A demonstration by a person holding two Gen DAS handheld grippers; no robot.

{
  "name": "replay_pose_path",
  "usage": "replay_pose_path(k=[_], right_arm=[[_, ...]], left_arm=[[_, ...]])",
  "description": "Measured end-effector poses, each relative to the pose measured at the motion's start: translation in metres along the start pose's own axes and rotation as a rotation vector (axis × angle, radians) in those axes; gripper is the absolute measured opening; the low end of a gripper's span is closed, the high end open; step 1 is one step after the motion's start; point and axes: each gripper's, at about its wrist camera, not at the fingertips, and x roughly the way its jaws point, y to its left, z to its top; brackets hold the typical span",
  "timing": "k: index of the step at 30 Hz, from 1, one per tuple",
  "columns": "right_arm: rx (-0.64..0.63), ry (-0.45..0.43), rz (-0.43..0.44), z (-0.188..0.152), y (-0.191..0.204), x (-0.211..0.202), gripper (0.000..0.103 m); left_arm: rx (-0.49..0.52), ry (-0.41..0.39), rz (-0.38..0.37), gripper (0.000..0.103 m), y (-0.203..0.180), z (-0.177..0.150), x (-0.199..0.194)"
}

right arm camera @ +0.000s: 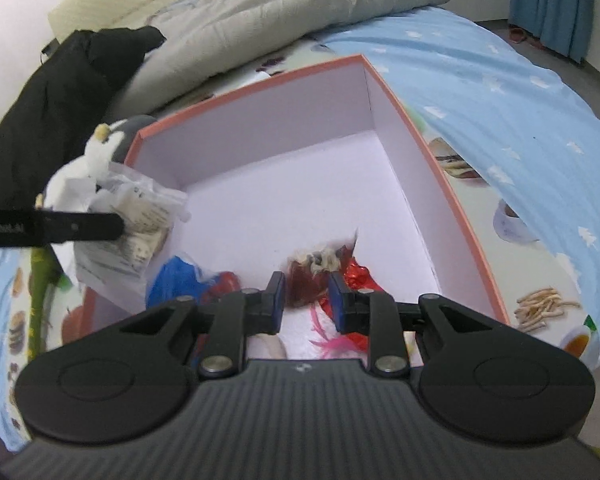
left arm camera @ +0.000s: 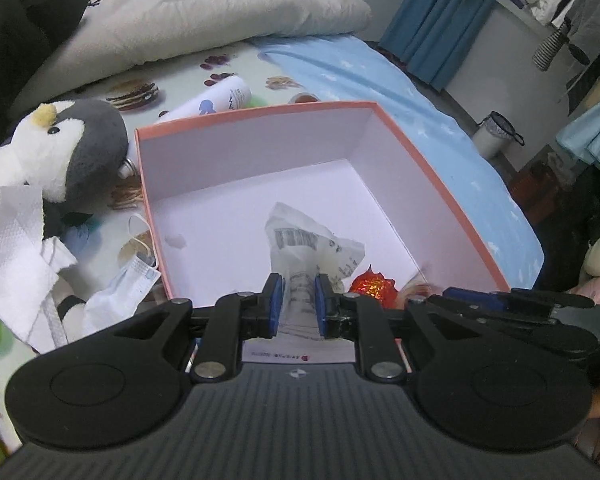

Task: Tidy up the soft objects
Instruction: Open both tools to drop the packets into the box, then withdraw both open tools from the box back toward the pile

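Note:
An open pink-rimmed box [left arm camera: 260, 114] with a white inside stands on the bed; it also shows in the right wrist view [right arm camera: 260, 82]. My left gripper [left arm camera: 299, 300] is shut on a crumpled clear plastic packet [left arm camera: 312, 248] with a barcode, held over the box's near part; the packet [right arm camera: 140, 216] shows at the box's left wall in the right wrist view. My right gripper [right arm camera: 306, 298] is shut on a reddish-brown furry feathered toy [right arm camera: 312, 276] low inside the box. A shiny red item [left arm camera: 374, 284] and a blue bag [right arm camera: 176, 280] lie in the box.
A penguin plush [left arm camera: 72, 148] lies left of the box with tissue [left arm camera: 12, 248], a face mask [left arm camera: 128, 284] and a white tube [left arm camera: 216, 100]. A grey quilt [left arm camera: 200, 12] and black clothing [right arm camera: 60, 92] lie behind. The bed edge drops right of the blue sheet [right arm camera: 500, 92].

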Motion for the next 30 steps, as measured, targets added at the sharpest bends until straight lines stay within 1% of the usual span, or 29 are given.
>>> replay_pose_path(k=[1,2,3,5,10,14,17,21,24,27,30], right_arm=[[-0.003,0.005,0.002,0.000,0.001,0.001,0.029],[-0.002,0.011,-0.002,0.000,0.000,0.001,0.032],[0.001,0.011,-0.010,-0.002,-0.002,0.000,0.040],[0.004,-0.001,-0.021,-0.002,-0.003,-0.003,0.046],[-0.007,-0.063,-0.028,-0.001,-0.001,-0.017,0.045],[-0.035,-0.160,-0.030,0.001,0.009,-0.043,0.045],[-0.057,-0.231,-0.025,0.000,0.019,-0.062,0.045],[-0.071,-0.286,-0.015,-0.001,0.030,-0.079,0.046],[-0.099,-0.327,-0.008,-0.005,0.041,-0.091,0.046],[-0.108,-0.359,0.018,-0.013,0.050,-0.099,0.046],[-0.118,-0.377,0.030,-0.022,0.058,-0.105,0.046]], left_arm=[[-0.007,0.005,-0.002,0.028,0.000,0.000,0.001],[-0.011,0.013,-0.013,0.041,0.002,0.000,0.002],[-0.019,0.018,-0.026,0.052,0.003,0.001,0.002],[-0.036,0.007,-0.039,0.052,0.004,0.001,-0.001],[0.011,-0.044,-0.029,0.052,-0.004,0.000,-0.017],[0.044,-0.119,-0.027,0.052,-0.008,-0.004,-0.040],[0.052,-0.147,-0.043,0.052,-0.006,-0.009,-0.051],[0.110,-0.210,0.008,0.052,-0.010,-0.017,-0.068],[0.138,-0.255,0.008,0.052,-0.012,-0.024,-0.084],[0.178,-0.310,0.045,0.052,-0.013,-0.034,-0.100],[0.180,-0.343,0.041,0.052,-0.010,-0.045,-0.114]])
